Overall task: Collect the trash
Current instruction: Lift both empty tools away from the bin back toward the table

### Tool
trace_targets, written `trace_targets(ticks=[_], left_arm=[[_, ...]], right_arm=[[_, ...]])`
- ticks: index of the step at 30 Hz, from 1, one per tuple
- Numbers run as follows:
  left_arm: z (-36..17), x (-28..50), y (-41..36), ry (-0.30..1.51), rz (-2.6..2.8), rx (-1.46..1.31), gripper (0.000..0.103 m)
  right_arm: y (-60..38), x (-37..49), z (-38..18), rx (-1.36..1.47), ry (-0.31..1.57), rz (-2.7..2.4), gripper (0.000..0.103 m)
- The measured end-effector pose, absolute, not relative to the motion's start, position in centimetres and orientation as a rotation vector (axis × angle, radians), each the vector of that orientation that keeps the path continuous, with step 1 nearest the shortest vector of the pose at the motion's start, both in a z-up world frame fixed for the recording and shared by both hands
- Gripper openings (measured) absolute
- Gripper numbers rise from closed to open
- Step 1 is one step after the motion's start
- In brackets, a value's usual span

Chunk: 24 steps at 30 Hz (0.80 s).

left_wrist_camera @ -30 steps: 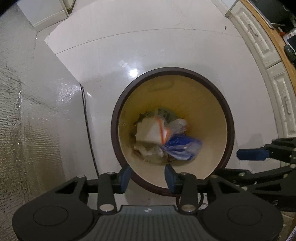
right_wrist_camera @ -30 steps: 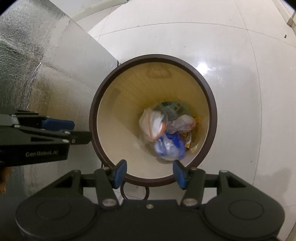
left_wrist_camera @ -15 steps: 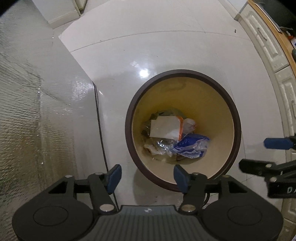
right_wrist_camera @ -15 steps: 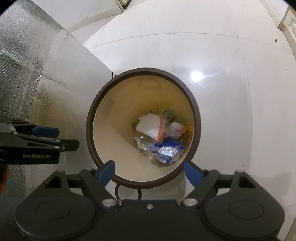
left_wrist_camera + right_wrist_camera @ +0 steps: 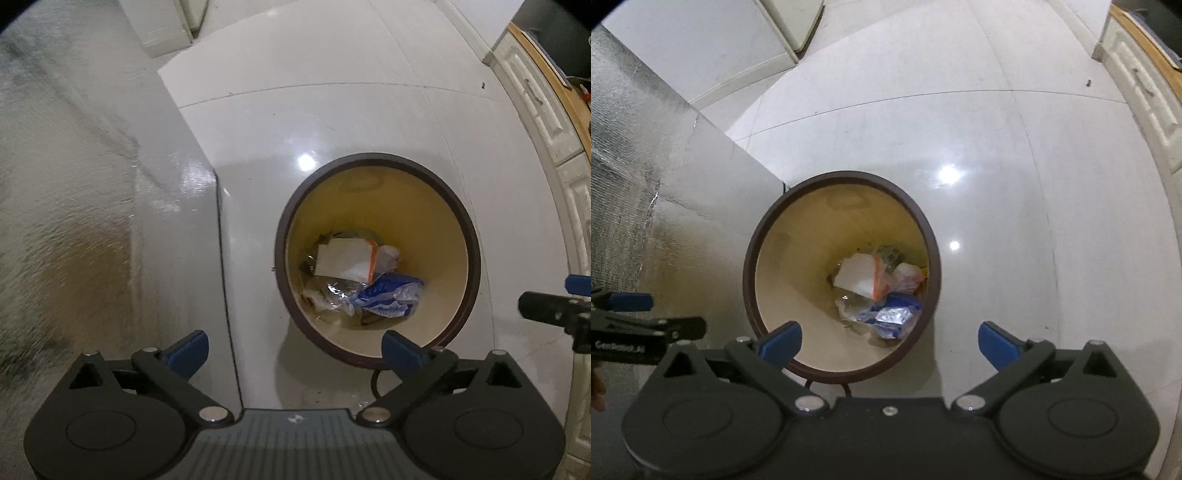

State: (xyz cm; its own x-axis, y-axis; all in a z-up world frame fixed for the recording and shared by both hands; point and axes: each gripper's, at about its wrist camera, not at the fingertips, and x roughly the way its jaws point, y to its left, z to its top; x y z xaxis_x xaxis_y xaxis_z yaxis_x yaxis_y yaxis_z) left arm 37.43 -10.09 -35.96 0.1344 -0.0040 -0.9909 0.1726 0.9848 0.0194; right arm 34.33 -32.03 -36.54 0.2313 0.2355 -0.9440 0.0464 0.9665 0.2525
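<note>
A round wastebasket (image 5: 378, 363) with a dark brown rim and cream-yellow inner wall stands on the glossy white tiled floor (image 5: 332, 122), seen from almost straight above. At its bottom lies the collected trash: a white paper carton with an orange edge (image 5: 345, 258), a crumpled blue-and-white plastic wrapper (image 5: 388, 295), and clear crinkled film (image 5: 328, 291) just beside them, all touching in one heap.

The left gripper (image 5: 293, 349) hangs above the floor at the near rim of the wastebasket, its jaws opening wide, blue fingertips (image 5: 188, 347) far apart and nothing between them. The right gripper (image 5: 888, 341) hovers over the near edge of the same wastebasket, its jaws also opening to their full spread, with nothing held between them.

Each gripper shows at the edge of the other's view: the right gripper (image 5: 554, 310) at the right side of the left wrist view, the left gripper (image 5: 635, 325) at the left side of the right wrist view.

A silver foil-covered panel (image 5: 631, 177) stands just beside the wastebasket on its left. White cabinet doors (image 5: 543, 110) under a wooden counter edge (image 5: 554, 81) line the floor's far right side.
</note>
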Motion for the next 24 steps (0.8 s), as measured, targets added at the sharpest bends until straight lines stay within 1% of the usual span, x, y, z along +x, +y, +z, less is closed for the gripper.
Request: trace_targets(ticks=[7, 12, 24], left_arm=[[-32.1, 36.3, -9.6, 1.349, -0.114, 0.118, 0.103], [-27.9, 35.0, -10.3, 1.252, -0.134, 0.097, 0.103], [-19.7, 31.9, -10.8, 1.063, -0.144, 0.091, 0.103]], right_arm=[[-32.4, 33.0, -33.4, 0.221, 1.271, 0.125, 0.103], [-33.0, 31.6, -29.9, 0.208, 1.204, 0.113, 0.103], [-34.3, 28.0, -21.6, 0.148, 1.02, 0.101, 0.103]])
